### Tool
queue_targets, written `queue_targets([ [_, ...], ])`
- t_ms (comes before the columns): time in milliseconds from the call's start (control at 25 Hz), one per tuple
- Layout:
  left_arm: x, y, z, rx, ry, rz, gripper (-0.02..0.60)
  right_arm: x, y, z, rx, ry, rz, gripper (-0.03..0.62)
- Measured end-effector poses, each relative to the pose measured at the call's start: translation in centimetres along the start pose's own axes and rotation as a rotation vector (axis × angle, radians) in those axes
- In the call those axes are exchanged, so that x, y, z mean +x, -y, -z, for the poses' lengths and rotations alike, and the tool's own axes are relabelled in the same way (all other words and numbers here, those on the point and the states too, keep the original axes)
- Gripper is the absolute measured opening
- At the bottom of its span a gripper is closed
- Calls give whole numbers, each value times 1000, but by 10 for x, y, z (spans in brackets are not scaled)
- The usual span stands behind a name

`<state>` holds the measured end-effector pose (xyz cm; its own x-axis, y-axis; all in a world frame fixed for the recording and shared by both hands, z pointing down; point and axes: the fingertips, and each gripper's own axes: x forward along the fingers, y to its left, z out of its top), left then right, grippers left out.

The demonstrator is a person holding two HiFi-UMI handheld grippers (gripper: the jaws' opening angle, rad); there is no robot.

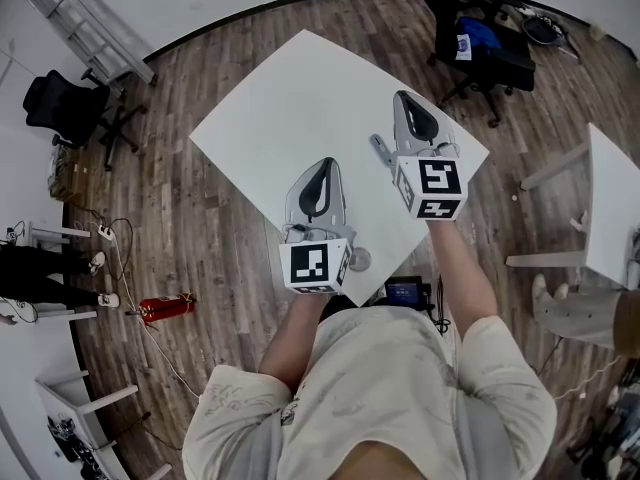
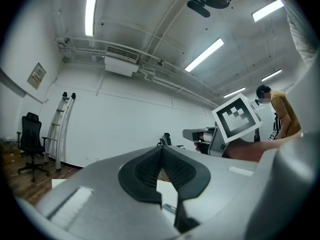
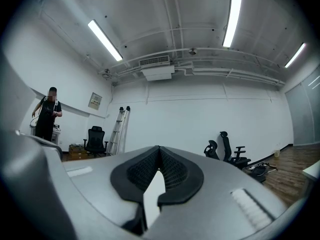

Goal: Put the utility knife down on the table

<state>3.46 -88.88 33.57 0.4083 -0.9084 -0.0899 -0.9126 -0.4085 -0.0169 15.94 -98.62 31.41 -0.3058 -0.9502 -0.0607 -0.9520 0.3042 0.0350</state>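
My right gripper (image 1: 408, 105) hangs over the right part of the white table (image 1: 270, 118), pointing level, its jaws shut with nothing between them (image 3: 158, 151). My left gripper (image 1: 322, 171) is nearer the table's front edge, also shut and empty (image 2: 161, 153). From the left gripper view, the right gripper (image 2: 197, 134) and its marker cube (image 2: 236, 117) show ahead to the right, held by a hand. A small grey thing (image 2: 169, 209) lies on the table below the left jaws; I cannot tell whether it is the utility knife. No knife shows plainly in the head view.
Black office chairs (image 1: 480, 28) stand beyond the table's far right corner, and another chair (image 1: 65, 108) and a ladder (image 1: 85, 23) are at the left. A second white table (image 1: 612, 208) is at the right. A red fire extinguisher (image 1: 165, 308) lies on the wooden floor.
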Motion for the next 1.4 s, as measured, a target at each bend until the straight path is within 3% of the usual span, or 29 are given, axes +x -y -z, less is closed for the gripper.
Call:
queue_targets([
  [680, 18, 3, 0, -12, -4, 23, 20, -40, -2, -26, 13, 53, 21, 5],
  [880, 19, 3, 4, -9, -5, 29, 20, -57, -1, -11, 4, 35, 54, 5],
  [1240, -39, 57, 14, -7, 2, 46, 20, -156, -3, 13, 6, 18, 64, 5],
  [1400, -14, 37, 17, -10, -5, 52, 20, -131, -10, 15, -7, 17, 52, 5],
])
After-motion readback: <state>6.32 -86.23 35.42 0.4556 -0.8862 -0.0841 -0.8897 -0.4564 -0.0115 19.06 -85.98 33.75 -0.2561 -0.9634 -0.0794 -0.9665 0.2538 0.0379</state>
